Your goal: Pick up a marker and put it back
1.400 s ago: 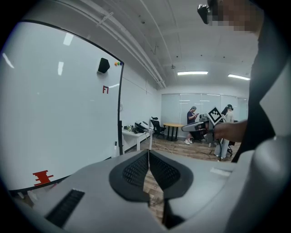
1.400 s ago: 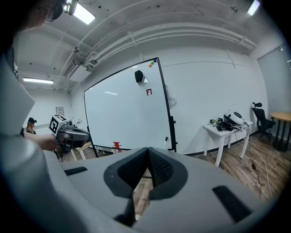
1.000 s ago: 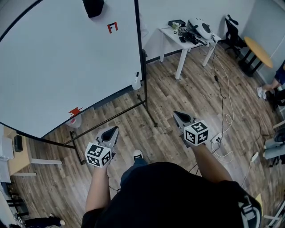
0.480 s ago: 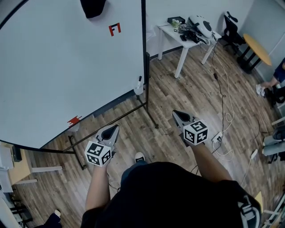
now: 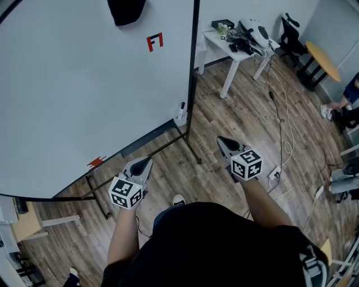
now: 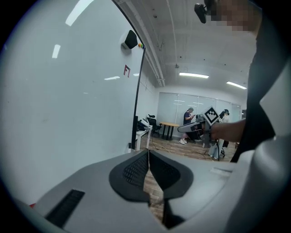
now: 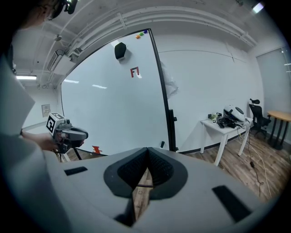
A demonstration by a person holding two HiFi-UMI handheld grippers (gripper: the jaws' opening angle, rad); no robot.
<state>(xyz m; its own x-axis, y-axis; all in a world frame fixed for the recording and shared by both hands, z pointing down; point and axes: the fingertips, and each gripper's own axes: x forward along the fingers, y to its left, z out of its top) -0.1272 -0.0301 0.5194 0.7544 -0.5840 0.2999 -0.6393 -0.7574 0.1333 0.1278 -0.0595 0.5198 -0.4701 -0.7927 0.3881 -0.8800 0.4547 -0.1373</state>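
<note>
A large whiteboard (image 5: 78, 95) on a black stand fills the left of the head view. A black-capped marker (image 5: 182, 107) stands in a white cup at the board's lower right corner, also seen as a small dark marker (image 7: 162, 144) in the right gripper view. My left gripper (image 5: 147, 161) is held over the wooden floor in front of the board, jaws shut and empty. My right gripper (image 5: 220, 140) hovers to the right of the stand, jaws also shut with nothing between them. Both are well short of the marker.
A black eraser (image 5: 126, 10) and a red mark (image 5: 154, 42) sit high on the board; a red clip (image 5: 95, 162) is at its lower edge. A white table (image 5: 224, 47) with gear, floor cables (image 5: 283, 129), a round table (image 5: 324, 61) and the stand's foot (image 5: 190, 148) lie around.
The whiteboard and its right post have shifted right and loom larger in the head view. Both grippers stay shut and hold about the same place in the frame.
</note>
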